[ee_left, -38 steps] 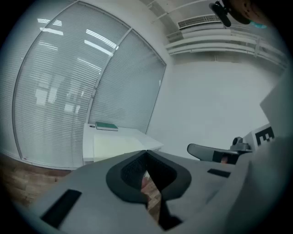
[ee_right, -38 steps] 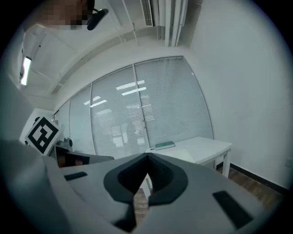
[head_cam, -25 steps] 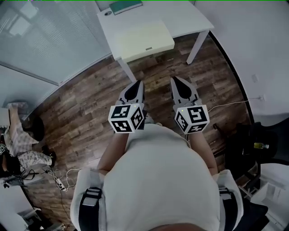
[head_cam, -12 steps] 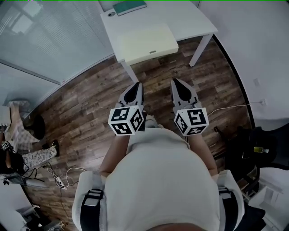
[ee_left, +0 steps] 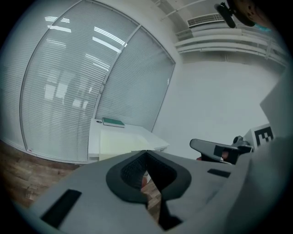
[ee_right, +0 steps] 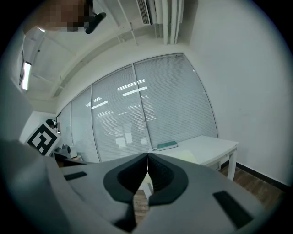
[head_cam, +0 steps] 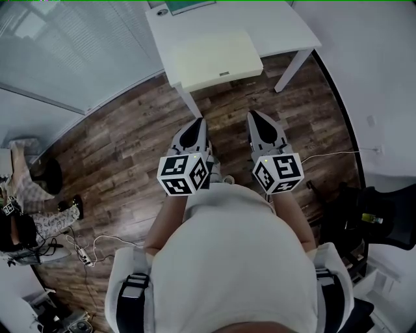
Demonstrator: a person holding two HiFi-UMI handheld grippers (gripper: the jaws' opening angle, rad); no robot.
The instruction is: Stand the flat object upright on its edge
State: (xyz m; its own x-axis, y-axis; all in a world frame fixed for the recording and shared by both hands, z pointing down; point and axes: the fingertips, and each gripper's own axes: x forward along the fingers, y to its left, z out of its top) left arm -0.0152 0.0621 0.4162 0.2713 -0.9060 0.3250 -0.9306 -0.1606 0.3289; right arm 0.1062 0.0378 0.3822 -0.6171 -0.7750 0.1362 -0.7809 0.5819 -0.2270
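A flat green book (head_cam: pixel 186 6) lies at the far edge of a white table (head_cam: pixel 286 29), half cut off by the top of the head view. A large pale yellow pad (head_cam: pixel 218 57) lies flat on the table's near side. My left gripper (head_cam: pixel 197 122) and right gripper (head_cam: pixel 253 116) are held side by side over the wooden floor, short of the table, both shut with nothing in them. In the left gripper view the book (ee_left: pixel 113 121) and pad (ee_left: pixel 121 139) show beyond the shut left gripper (ee_left: pixel 146 151). The right gripper view shows the book (ee_right: pixel 167 146) past the shut right gripper (ee_right: pixel 148 155).
A glass wall with blinds (head_cam: pixel 65 52) runs along the left. A person (head_cam: pixel 26 205) sits at the far left, with cables (head_cam: pixel 84 250) on the floor nearby. A black chair (head_cam: pixel 383 214) stands at the right, and a white cable (head_cam: pixel 331 153) crosses the floor.
The table has drifted right and up in the head view, and the book now sits at the top edge. Both grippers stay shut and side by side.
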